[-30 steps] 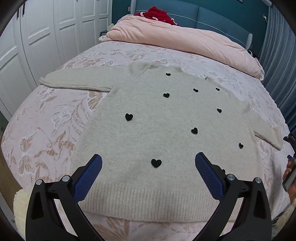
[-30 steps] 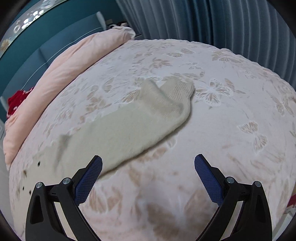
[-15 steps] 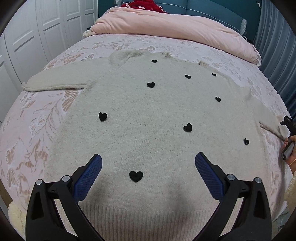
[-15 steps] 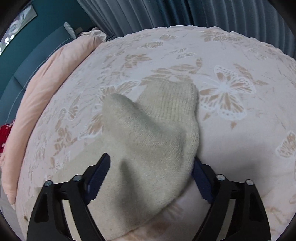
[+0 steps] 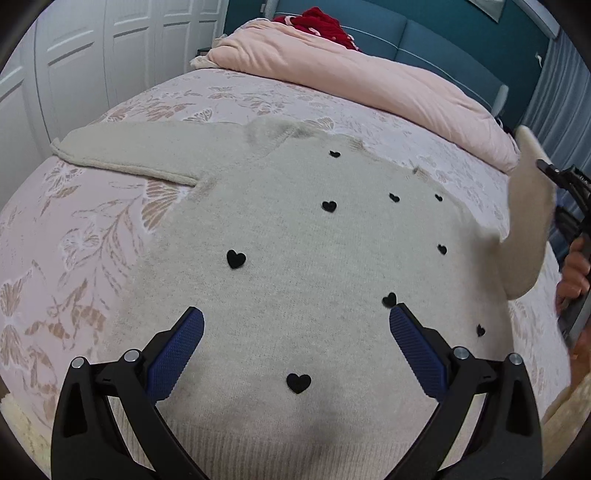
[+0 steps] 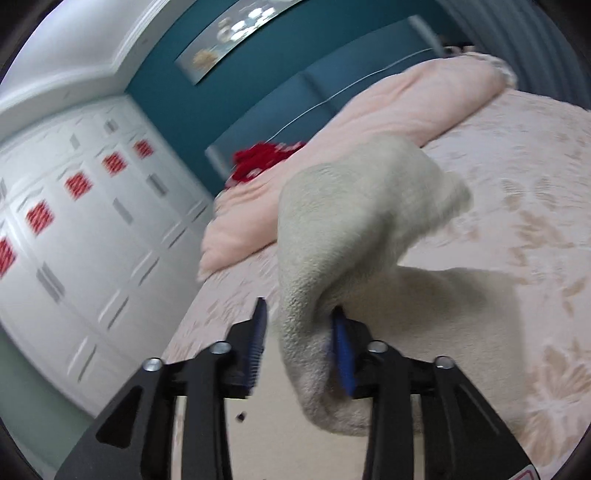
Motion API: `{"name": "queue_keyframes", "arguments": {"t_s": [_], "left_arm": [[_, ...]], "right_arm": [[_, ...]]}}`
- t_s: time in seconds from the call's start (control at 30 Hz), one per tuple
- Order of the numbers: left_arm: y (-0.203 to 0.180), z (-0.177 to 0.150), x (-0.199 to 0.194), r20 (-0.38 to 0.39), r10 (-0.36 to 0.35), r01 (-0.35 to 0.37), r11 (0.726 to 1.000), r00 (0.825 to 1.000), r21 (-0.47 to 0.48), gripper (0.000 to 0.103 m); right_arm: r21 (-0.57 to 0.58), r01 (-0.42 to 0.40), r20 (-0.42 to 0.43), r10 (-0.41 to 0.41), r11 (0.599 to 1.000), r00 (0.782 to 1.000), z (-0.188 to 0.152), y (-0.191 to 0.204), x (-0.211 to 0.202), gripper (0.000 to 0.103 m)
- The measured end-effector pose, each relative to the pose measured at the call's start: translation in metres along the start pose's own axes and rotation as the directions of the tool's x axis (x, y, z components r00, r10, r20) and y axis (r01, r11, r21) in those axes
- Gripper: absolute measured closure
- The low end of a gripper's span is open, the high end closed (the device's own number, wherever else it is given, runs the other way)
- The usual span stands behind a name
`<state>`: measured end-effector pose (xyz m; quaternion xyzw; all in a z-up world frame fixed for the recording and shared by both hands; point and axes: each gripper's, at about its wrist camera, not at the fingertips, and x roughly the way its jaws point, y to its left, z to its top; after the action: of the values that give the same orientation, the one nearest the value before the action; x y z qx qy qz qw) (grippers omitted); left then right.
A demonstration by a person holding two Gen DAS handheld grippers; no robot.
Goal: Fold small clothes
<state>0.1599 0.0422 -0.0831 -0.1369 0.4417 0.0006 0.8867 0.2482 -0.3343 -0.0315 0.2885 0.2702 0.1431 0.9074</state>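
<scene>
A cream knit sweater (image 5: pixel 295 236) with small black hearts lies flat on the bed, front up. Its left sleeve (image 5: pixel 129 155) stretches out flat to the left. My left gripper (image 5: pixel 295 332) is open and empty, hovering over the sweater's lower body. My right gripper (image 6: pixel 299 332) is shut on the right sleeve (image 6: pixel 354 221) and holds it lifted off the bed; the cuff droops over the fingers. In the left wrist view the raised sleeve (image 5: pixel 528 221) shows at the right edge with the right gripper (image 5: pixel 565 184) behind it.
The bed (image 5: pixel 92 240) has a pink butterfly-print cover. A pink duvet (image 5: pixel 369 81) and a red garment (image 5: pixel 325 26) lie at the head end. White wardrobe doors (image 6: pixel 74 240) stand left of the bed, and blue curtains (image 5: pixel 565 96) hang on the right.
My right gripper closed on the right sleeve, lifted it off the bed and swung toward the sweater body. My left gripper stayed open over the lower sweater and shifted slightly.
</scene>
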Motion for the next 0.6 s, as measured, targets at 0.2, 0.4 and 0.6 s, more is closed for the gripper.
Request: {"name": "queue_keyframes", "arguments": {"t_s": [0.2, 0.4, 0.6], "left_arm": [[0.019, 0.034, 0.009, 0.005, -0.102, 0.102, 0.986, 0.995, -0.130, 0.005], [0.008, 0.074, 0.077, -0.067, -0.186, 0.168, 0.962, 0.980, -0.214, 0.005], [0.008, 0.090, 0.149, -0.124, -0.275, 0.195, 0.875, 0.953, -0.444, 0.005]], "right_arm": [[-0.092, 0.090, -0.136, -0.102, 0.992, 0.985, -0.089, 0.033, 0.028, 0.053], [0.078, 0.243, -0.198, -0.224, 0.967, 0.954, -0.132, -0.020, -0.019, 0.049], [0.129, 0.282, -0.214, -0.251, 0.951, 0.944, -0.154, -0.039, -0.036, 0.044]]}}
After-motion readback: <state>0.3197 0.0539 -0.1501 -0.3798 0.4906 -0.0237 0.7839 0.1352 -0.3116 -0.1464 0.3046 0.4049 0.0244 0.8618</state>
